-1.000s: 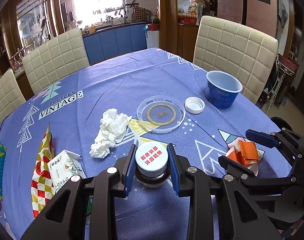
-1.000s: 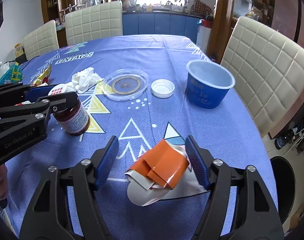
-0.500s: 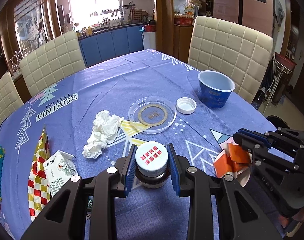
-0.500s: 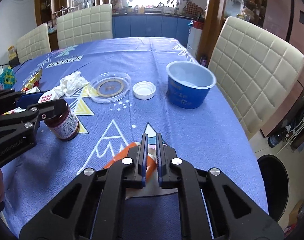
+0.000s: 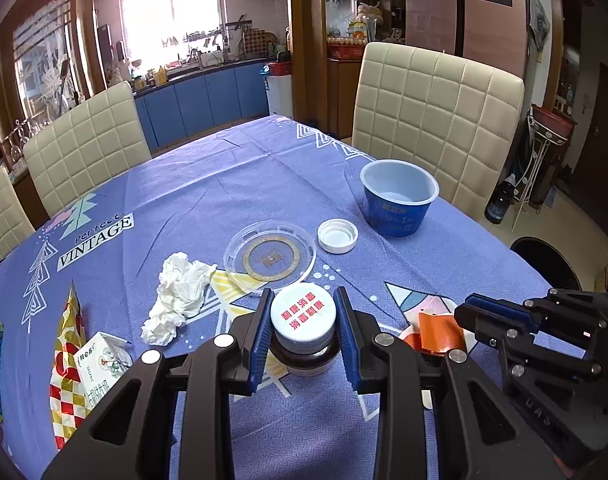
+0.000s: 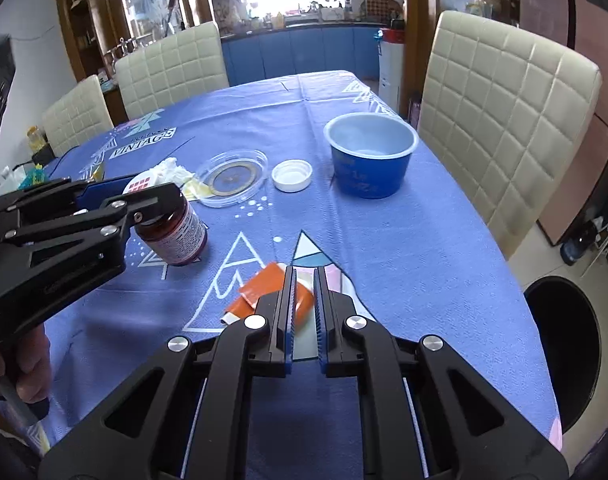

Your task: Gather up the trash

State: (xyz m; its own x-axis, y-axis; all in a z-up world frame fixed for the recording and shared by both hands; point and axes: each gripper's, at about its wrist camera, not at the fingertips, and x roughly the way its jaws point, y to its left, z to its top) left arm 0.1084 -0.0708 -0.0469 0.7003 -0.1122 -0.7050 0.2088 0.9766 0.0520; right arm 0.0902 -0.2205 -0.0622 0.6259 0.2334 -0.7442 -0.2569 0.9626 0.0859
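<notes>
The orange wrapper (image 6: 264, 292) is thin, light and crushable; it lies flat near the table's (image 6: 424, 248) right edge, long axis diagonal, and the right gripper (image 6: 304, 280) has just closed, pinching its near end. The brown glass bottle (image 5: 304, 332), rigid, heavier and breakable, stands upright, axis vertical, clamped at its white cap by the left gripper (image 5: 304, 320). The black bin (image 6: 560, 356) sits beside the table.
</notes>
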